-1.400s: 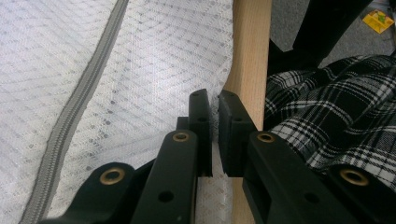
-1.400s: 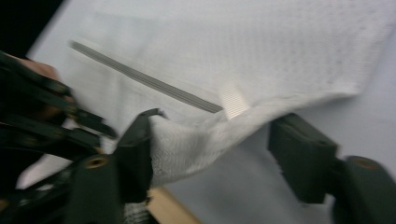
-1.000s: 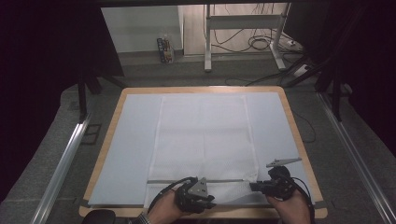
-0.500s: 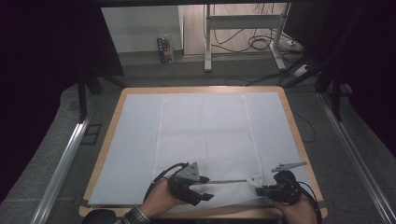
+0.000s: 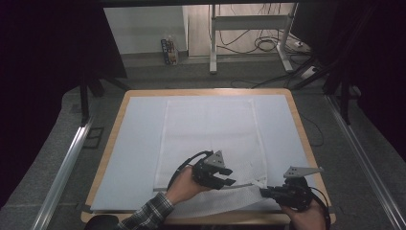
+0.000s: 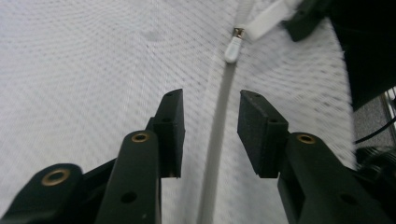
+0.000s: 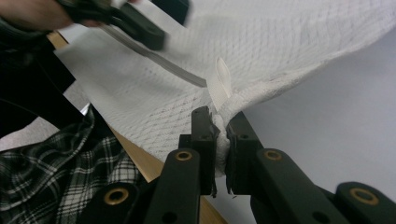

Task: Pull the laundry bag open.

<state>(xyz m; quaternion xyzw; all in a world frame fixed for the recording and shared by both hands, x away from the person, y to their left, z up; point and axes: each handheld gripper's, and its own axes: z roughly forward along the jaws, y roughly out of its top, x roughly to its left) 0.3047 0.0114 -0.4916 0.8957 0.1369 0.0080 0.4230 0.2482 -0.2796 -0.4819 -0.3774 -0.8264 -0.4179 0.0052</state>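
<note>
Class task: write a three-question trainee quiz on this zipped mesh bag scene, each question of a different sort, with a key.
1. True or false: the right claw is clamped on a corner of the white mesh bag.
2. The left claw has its jaws: A) pinching the zip pull, B) apart on either side of the zip line, C) gripping the table edge.
3. Fill in: in the left gripper view, the white zip pull lies ____ the left claw's jaws.

Key: 1 true. 2 B. 3 beyond (ahead of), untouched.

Left gripper [image 5: 229, 176] closing, jaws still apart — right gripper [image 5: 266, 192] clamped.
</note>
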